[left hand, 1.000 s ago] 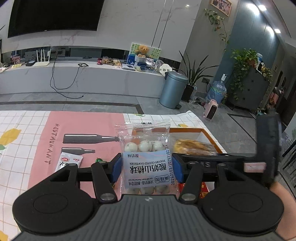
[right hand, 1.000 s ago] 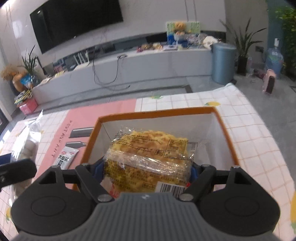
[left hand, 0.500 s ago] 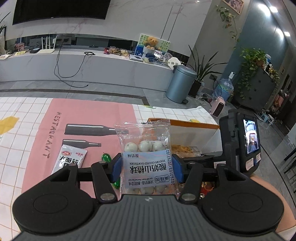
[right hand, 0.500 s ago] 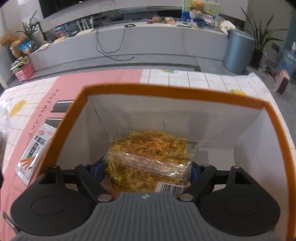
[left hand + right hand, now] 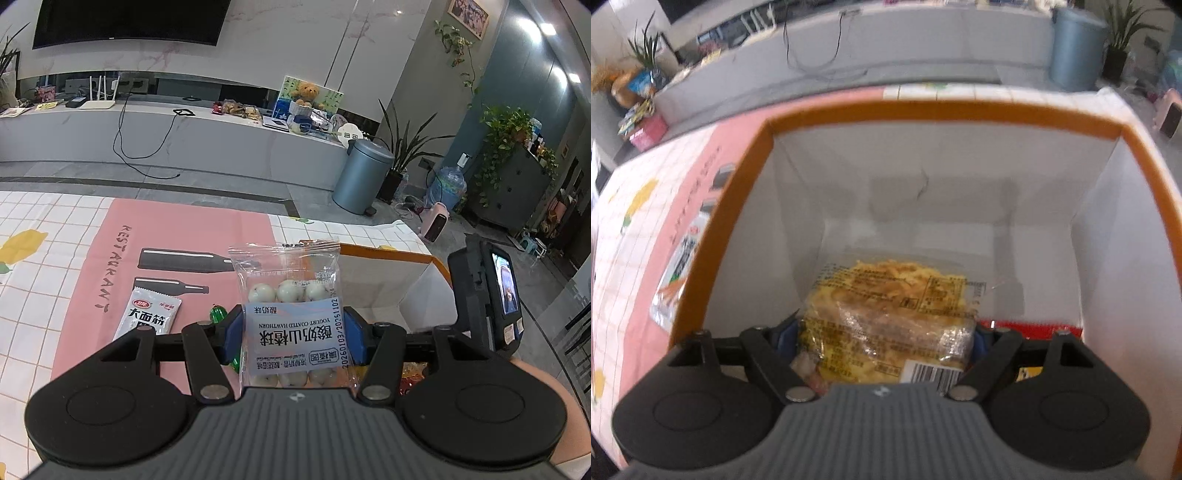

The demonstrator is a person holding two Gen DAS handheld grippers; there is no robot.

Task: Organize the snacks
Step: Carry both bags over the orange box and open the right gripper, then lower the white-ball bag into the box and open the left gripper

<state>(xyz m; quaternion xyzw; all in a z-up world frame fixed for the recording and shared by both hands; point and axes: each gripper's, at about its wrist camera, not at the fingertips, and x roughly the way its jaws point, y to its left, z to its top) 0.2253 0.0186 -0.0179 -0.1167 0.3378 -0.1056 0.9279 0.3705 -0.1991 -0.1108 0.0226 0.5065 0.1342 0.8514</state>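
Red packet (image 5: 1030,328) half hidden behind noodle pack (image 5: 886,325).

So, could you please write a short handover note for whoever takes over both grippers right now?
Left gripper: shut on the yogurt hawthorn ball packet, held above the tablecloth beside the orange-rimmed box.
Right gripper: shut on the yellow wrapped cake, lowered inside the box, not released.
Done: a red packet already lies in the box.
Left: release the cake, drop in the hawthorn packet, then collect the white spicy strip packet and the small green item lying on the pink mat.
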